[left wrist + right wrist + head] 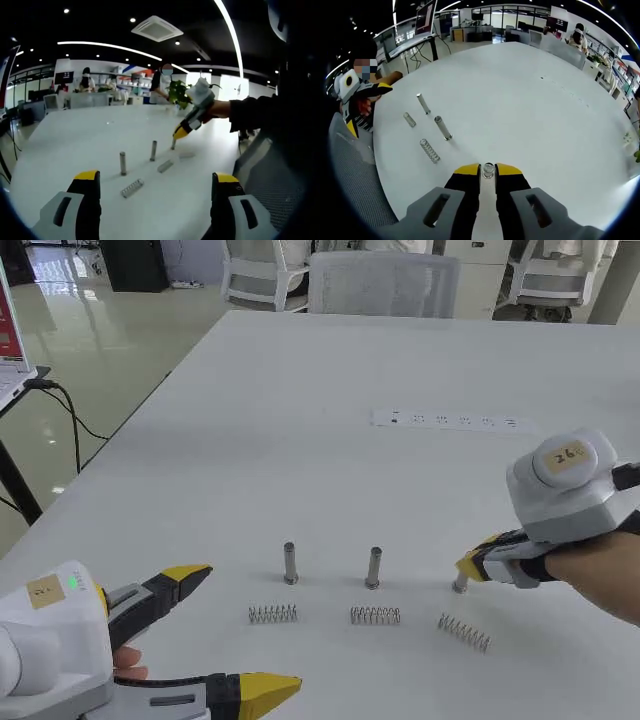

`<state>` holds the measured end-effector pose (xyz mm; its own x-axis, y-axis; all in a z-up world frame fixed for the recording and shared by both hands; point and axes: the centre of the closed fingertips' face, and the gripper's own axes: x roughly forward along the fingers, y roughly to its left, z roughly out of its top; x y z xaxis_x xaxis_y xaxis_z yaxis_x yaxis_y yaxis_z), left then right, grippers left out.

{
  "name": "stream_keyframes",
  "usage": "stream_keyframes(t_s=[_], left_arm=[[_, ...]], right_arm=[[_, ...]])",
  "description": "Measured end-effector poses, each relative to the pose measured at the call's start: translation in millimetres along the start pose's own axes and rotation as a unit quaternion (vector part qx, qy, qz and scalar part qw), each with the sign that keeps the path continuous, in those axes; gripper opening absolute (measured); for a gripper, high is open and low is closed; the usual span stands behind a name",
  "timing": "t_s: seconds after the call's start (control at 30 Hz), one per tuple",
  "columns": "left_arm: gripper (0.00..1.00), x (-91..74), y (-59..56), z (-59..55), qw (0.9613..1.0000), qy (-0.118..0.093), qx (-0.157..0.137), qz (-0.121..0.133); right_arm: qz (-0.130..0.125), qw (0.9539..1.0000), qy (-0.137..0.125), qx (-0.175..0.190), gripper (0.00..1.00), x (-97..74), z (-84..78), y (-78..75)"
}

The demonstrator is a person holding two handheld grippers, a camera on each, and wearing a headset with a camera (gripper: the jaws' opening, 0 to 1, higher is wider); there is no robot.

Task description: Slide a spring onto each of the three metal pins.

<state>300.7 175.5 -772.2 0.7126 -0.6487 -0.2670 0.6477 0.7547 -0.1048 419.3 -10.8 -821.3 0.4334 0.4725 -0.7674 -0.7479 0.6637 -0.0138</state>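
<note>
The right gripper has its jaws pressed onto the top of the right pin, which stands upright on the desk; the right spring lies flat just nearer the person than that pin, apart from it. The left gripper hangs low at the near left corner with its jaws spread wide and nothing between them; a sleeve and hand show behind it. In a row from the held pin stand the middle pin and the left pin, both upright and bare; the middle spring and the left spring each lie just in front of their pins, not touching them. Between the two grippers the desk top is open; beyond the pins it runs bare to a white power strip, well apart from the row. The desk's left edge slants away toward the floor, where a black cable trails; a grey chair stands at the far edge.
</note>
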Motion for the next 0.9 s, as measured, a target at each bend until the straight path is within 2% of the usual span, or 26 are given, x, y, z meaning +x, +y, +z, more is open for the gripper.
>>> stream_keyframes(t_s=[0.37,0.6,0.77,0.9], left_arm=[[0.88,0.8,0.0,0.0,1.0,0.0,0.001,-0.001],[0.88,1.1,0.0,1.3,1.0,-0.001,0.002,-0.003],[0.88,2.1,-0.1,2.9,1.0,-0.002,0.004,-0.005],[0.88,3.2,0.3,3.4,0.9999,-0.002,0.006,-0.008]], right_arm=[[-0.006,1.0,-0.004,-0.001,0.14,-2.8,0.1,-6.3],[-0.008,0.9999,-0.006,-0.004,0.16,-10.8,-0.2,-6.2],[-0.006,1.0,-0.001,-0.005,0.16,-17.7,-4.5,-2.8],[0.007,1.0,0.003,-0.006,0.16,-22.3,-7.9,4.9]])
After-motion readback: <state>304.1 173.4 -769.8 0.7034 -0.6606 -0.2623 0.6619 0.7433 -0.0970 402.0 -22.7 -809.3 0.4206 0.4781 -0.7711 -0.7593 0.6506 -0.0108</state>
